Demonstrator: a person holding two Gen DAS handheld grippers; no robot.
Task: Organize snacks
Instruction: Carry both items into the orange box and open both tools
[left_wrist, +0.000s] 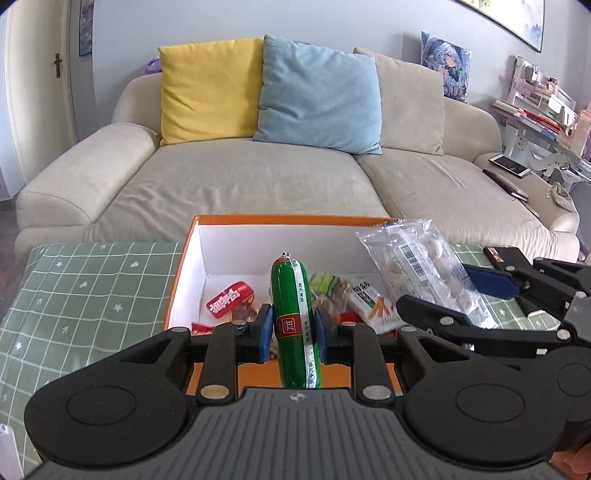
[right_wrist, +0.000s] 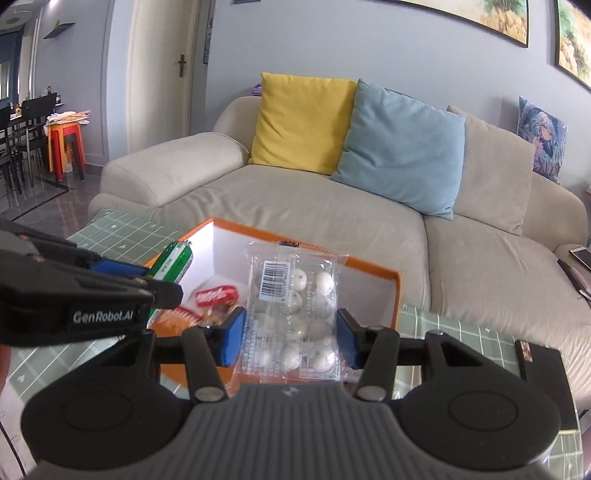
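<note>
Left wrist view: left gripper (left_wrist: 293, 330) pinching green sausage (left_wrist: 294, 325), right gripper (right_wrist: 291, 338) pinching clear packet (right_wrist: 291, 314), above orange box (left_wrist: 295, 220).

"GenRobot.AI" on left hand-held gripper (right_wrist: 162, 286); barcode on clear snack packet (right_wrist: 291, 317).

The green sausage (left_wrist: 295, 325) wears glossy plastic film. The bag of white balls (right_wrist: 293, 317) is clear, crinkly plastic (shiny where light hits). The orange box (left_wrist: 177, 280) looks like smooth cardboard, white and matt inside. The tablecloth (left_wrist: 85, 295) seems soft cloth; the sofa (left_wrist: 258, 177) is matt woven fabric. Each claw is matt black plastic.
</note>
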